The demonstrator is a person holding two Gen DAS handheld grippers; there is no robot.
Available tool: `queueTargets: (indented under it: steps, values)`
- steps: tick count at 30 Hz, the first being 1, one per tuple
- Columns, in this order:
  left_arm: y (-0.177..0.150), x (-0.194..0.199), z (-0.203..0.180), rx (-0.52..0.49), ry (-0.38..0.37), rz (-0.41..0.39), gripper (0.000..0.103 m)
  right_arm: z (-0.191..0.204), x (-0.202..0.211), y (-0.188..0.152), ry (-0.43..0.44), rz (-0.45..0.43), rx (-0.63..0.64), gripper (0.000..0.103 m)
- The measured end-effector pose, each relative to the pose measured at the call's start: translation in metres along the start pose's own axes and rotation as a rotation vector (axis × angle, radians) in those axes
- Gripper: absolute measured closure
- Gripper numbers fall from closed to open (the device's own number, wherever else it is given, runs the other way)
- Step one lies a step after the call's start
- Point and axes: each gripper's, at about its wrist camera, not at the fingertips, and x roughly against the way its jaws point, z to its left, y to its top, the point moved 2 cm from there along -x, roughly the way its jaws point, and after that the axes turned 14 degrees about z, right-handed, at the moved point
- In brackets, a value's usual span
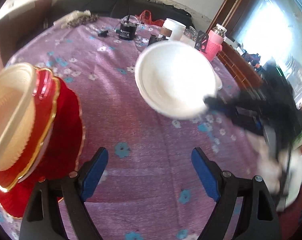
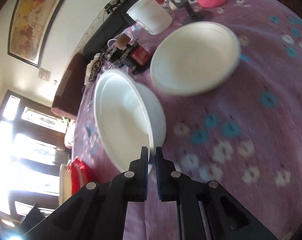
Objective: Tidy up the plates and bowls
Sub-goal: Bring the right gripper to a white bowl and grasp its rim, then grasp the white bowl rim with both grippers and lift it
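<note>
Right wrist view: the right gripper [image 2: 152, 156] pinches the rim of a white bowl [image 2: 129, 118] above the table [image 2: 240, 104], near another white bowl [image 2: 195, 58]. The left gripper [image 1: 150, 172] is wide apart, holding nothing. No writing can be read.

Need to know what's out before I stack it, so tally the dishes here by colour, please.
White: 2, the held white bowl pinched in the right claw and the other white bowl lying on the cloth.
Cream: 1, the cream bowl on top of the stack.
Red: 2 that I can make out, the red bowl and the red plate under it.
Total: 5
</note>
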Motion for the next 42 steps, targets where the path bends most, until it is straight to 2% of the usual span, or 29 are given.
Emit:
queueTargets:
  steps: [6, 10, 13, 14, 15, 16, 21, 27, 28, 29, 30, 31, 32, 34, 37, 42]
  values:
    - [0.030, 0.002, -0.011, 0.039, -0.008, -0.035, 0.019, -0.011, 0.028, -0.041, -0.025, -0.008, 0.028, 0.095]
    - [0.063, -0.015, -0.019, 0.040, 0.001, -0.008, 0.019, -0.014, 0.035, -0.048, -0.160, -0.065, 0.067, 0.091]
    - [0.081, -0.033, -0.017, 0.063, 0.028, 0.024, 0.019, -0.020, 0.039, -0.047, -0.186, -0.113, 0.055, 0.066]
    - [0.085, -0.039, -0.015, 0.071, 0.033, 0.036, 0.019, -0.022, 0.042, -0.047, -0.178, -0.121, 0.051, 0.052]
    - [0.089, -0.045, -0.015, 0.081, 0.039, 0.050, 0.019, -0.025, 0.044, -0.046, -0.172, -0.130, 0.043, 0.045]
    - [0.092, -0.051, -0.014, 0.091, 0.040, 0.066, 0.019, -0.027, 0.045, -0.044, -0.166, -0.140, 0.036, 0.045]
    - [0.102, -0.071, -0.019, 0.090, 0.029, 0.104, 0.019, -0.033, 0.042, -0.031, -0.139, -0.154, 0.004, 0.045]
    - [0.098, -0.086, -0.029, 0.052, 0.046, 0.130, 0.019, -0.031, 0.025, -0.022, -0.150, -0.165, 0.000, 0.046]
    - [0.098, -0.086, -0.030, 0.043, 0.047, 0.124, 0.022, -0.032, 0.023, -0.020, -0.152, -0.167, -0.004, 0.050]
    - [0.097, -0.084, -0.032, 0.031, 0.047, 0.117, 0.036, -0.033, 0.021, -0.019, -0.150, -0.162, -0.002, 0.063]
    - [0.096, -0.084, -0.034, 0.019, 0.045, 0.121, 0.046, -0.033, 0.018, -0.018, -0.145, -0.151, 0.000, 0.076]
    - [0.094, -0.085, -0.038, 0.002, 0.038, 0.139, 0.063, -0.033, 0.017, -0.019, -0.142, -0.150, -0.002, 0.079]
    - [0.093, -0.087, -0.040, -0.004, 0.031, 0.147, 0.073, -0.033, 0.017, -0.019, -0.143, -0.151, -0.001, 0.080]
    - [0.088, -0.086, -0.045, -0.021, 0.020, 0.152, 0.077, -0.030, 0.018, -0.021, -0.148, -0.161, 0.009, 0.082]
    - [0.079, -0.076, -0.052, -0.040, 0.037, 0.113, 0.077, -0.024, 0.024, -0.026, -0.158, -0.182, 0.029, 0.083]
    - [0.068, -0.053, -0.053, -0.034, -0.009, 0.068, 0.077, -0.015, 0.034, -0.035, -0.139, -0.206, 0.052, 0.084]
